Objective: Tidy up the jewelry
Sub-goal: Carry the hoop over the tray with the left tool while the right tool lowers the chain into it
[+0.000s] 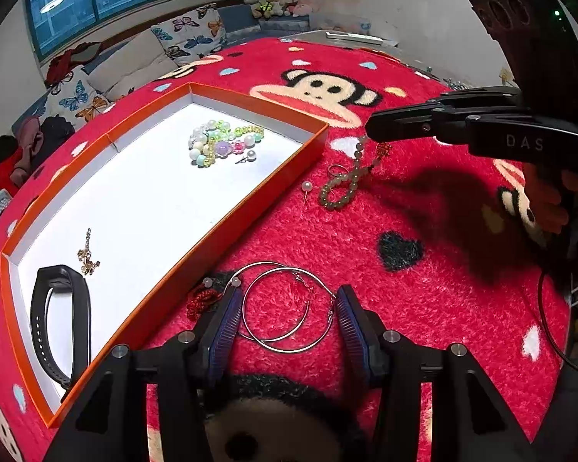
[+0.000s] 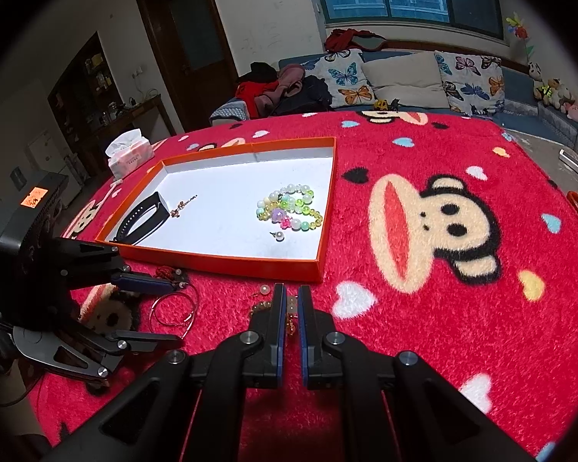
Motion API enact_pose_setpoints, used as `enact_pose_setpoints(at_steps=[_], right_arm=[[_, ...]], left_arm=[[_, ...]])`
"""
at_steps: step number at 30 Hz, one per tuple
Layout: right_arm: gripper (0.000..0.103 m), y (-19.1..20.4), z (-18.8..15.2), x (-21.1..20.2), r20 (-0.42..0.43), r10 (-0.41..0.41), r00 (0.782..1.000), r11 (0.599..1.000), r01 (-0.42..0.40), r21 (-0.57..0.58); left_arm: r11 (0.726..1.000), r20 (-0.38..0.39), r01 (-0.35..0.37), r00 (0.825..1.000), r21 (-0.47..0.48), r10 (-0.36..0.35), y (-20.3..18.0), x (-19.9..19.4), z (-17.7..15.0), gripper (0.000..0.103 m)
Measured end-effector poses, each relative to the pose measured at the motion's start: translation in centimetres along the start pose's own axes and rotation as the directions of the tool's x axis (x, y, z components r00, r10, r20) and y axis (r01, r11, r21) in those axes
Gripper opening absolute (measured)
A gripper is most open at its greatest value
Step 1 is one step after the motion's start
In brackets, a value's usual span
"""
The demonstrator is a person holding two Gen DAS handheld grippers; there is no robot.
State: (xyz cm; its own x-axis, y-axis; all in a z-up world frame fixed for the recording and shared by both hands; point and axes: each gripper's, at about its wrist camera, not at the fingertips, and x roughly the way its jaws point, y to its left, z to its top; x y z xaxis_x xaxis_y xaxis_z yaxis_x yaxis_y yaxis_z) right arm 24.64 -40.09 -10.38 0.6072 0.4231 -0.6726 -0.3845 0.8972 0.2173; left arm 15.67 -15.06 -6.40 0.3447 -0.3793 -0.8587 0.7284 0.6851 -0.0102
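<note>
An orange box [image 1: 227, 227] with a white floor lies on the red blanket. It holds a pile of coloured bead bracelets [image 1: 219, 142], a pearl stud [image 1: 250, 156], a gold chain [image 1: 87, 254] and a black band [image 1: 59, 319]. My left gripper [image 1: 285, 300] is open around two silver hoop earrings [image 1: 285, 308]. My right gripper [image 2: 292, 296] is shut on a grey-green bead bracelet [image 1: 343, 184], whose lower loop hangs down to the blanket. The box [image 2: 212, 256] and the hoops [image 2: 173, 308] also show in the right wrist view.
A pearl earring [image 1: 307, 186] and a small ring [image 1: 337, 170] lie beside the bracelet. A red cord charm [image 1: 202, 300] lies by the box wall near my left fingers. A tissue pack [image 2: 129, 152] stands beyond the box. A sofa with cushions [image 2: 400, 77] is behind.
</note>
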Motion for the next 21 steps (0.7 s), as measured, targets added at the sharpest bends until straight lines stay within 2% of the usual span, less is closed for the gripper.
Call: enact_pose_setpoints(at_steps=[10,14,21], right_arm=[[0.008,0.7,2.1,-1.8,0.036,0.021,0.999,1.000,-0.021,-0.016],[0.008,1.4,3.6,-2.6,0.063,0.032,0.998,0.999,-0.030,-0.033],[0.008,2.8,6.8,-2.8,0.108,0.044,0.993,0.996,-0.035,-0.078]], left_arm=[[0.993,0.103,0.035,0.994,-0.115,-0.023,1.5,-4.0,0.2,0.054],[0.989,0.148,0.020,0.989,-0.147,0.002,2.8,-6.2,0.7,0.054],[0.979,0.198,-0.052,0.976,-0.198,0.092,6.6,-8.8,2.6,0.054]])
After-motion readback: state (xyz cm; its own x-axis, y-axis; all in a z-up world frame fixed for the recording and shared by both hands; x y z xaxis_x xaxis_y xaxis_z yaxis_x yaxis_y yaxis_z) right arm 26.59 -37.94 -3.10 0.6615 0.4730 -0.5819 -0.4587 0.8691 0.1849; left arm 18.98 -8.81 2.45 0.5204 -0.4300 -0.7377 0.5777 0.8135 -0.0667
